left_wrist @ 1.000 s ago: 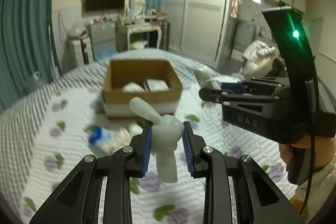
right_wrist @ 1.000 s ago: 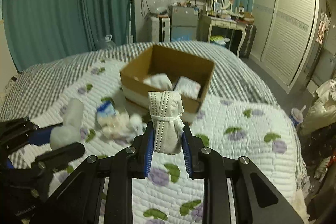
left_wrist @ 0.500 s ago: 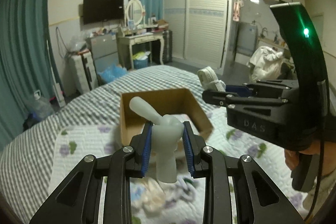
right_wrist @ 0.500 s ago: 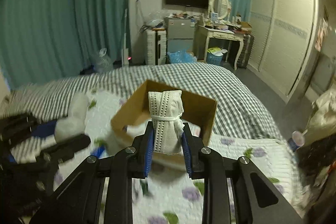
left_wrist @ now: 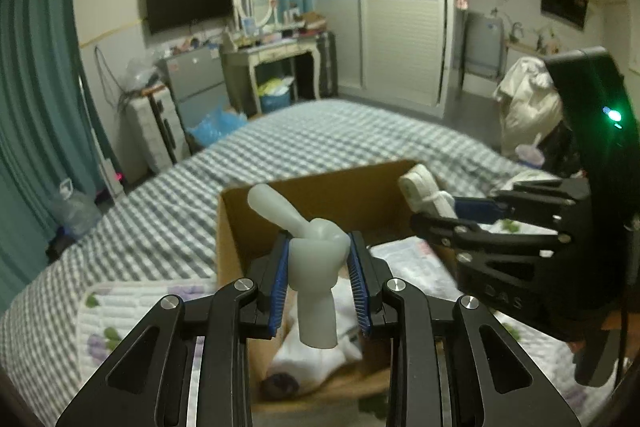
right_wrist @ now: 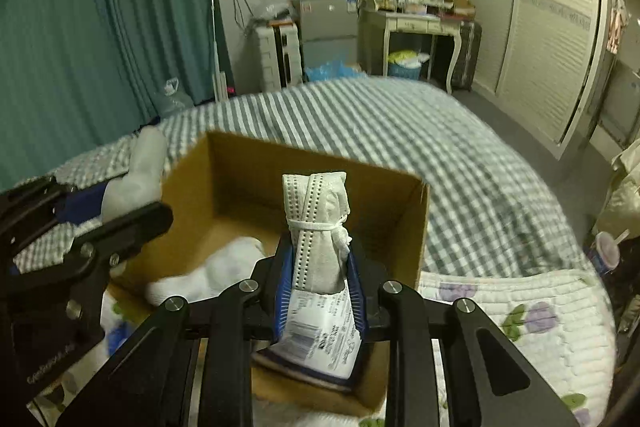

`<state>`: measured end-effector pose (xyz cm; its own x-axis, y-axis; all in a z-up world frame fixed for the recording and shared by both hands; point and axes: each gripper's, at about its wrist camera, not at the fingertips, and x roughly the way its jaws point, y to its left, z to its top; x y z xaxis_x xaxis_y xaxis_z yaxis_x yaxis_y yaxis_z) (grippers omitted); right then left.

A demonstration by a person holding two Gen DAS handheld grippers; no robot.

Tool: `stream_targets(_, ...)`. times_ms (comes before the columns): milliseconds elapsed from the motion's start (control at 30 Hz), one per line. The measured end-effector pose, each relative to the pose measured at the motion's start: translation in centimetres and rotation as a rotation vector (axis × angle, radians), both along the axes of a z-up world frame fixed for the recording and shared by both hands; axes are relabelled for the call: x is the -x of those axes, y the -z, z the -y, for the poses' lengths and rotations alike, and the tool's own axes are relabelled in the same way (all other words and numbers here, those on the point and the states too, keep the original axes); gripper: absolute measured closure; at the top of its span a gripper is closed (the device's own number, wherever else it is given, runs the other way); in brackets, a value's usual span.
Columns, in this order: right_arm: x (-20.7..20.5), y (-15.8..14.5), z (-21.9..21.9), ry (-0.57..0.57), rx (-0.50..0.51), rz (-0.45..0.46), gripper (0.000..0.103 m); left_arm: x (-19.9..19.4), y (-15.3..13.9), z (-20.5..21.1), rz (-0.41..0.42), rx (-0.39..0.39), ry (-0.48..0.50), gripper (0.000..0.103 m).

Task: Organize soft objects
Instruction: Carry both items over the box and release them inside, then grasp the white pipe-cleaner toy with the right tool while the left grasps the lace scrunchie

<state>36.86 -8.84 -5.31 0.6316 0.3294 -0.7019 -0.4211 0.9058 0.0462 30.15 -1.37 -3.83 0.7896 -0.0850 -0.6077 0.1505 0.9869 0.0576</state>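
Note:
My left gripper (left_wrist: 318, 259) is shut on a pale grey knotted soft piece (left_wrist: 316, 267) and hangs over the open cardboard box (left_wrist: 320, 195). In the right wrist view, my right gripper (right_wrist: 320, 267) is shut on a white rolled cloth bundle (right_wrist: 316, 227) tied with a band, also over the box (right_wrist: 256, 179). Inside the box lie a white sock (right_wrist: 212, 275) and a printed packet (right_wrist: 320, 339). Each gripper shows in the other's view: the right gripper (left_wrist: 440, 211) with its bundle (left_wrist: 420, 187), and the left gripper (right_wrist: 112, 211) with the grey piece (right_wrist: 136, 179).
The box sits on a bed with a grey checked cover (right_wrist: 440, 147) and a floral quilt (right_wrist: 540, 315). Teal curtains (right_wrist: 100, 47) hang at the left. Beyond the bed stand a dressing table (right_wrist: 412, 23) and a wardrobe (right_wrist: 540, 27). A drink cup (right_wrist: 606, 251) stands beside the bed.
Both grippers have moved forward with their loads, from in front of the box to over its opening. The box now fills the lower middle of both views.

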Motion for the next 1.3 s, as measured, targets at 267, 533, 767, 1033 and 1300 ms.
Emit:
stream_targets(267,-1.6,1.9,1.9,0.018,-0.039,-0.019,0.048,-0.9,1.2,-0.1,-0.002,-0.054,-0.056,0.066)
stream_targets(533,2.3,-3.0,3.9,0.070,-0.071,0.052,0.034,3.6,-3.9,-0.7,0.089,-0.087,-0.104,0.018)
stream_targets(767,11.2,-12.0,4.6,0.062,-0.027,0.178,0.017,13.5,-13.7,-2.0,0.252,-0.023,-0.123,0.007)
stream_targets(1033,21.1,-17.4,4.8,0.040,-0.006,0.254,0.005,23.3,-17.9,-3.0,0.375,-0.035,-0.142,0.004)
stream_targets(1300,27.2,-13.5,2.8,-0.011,0.043,0.295,0.005,25.8,-11.4,-3.8,0.306,-0.047,-0.124,0.004)
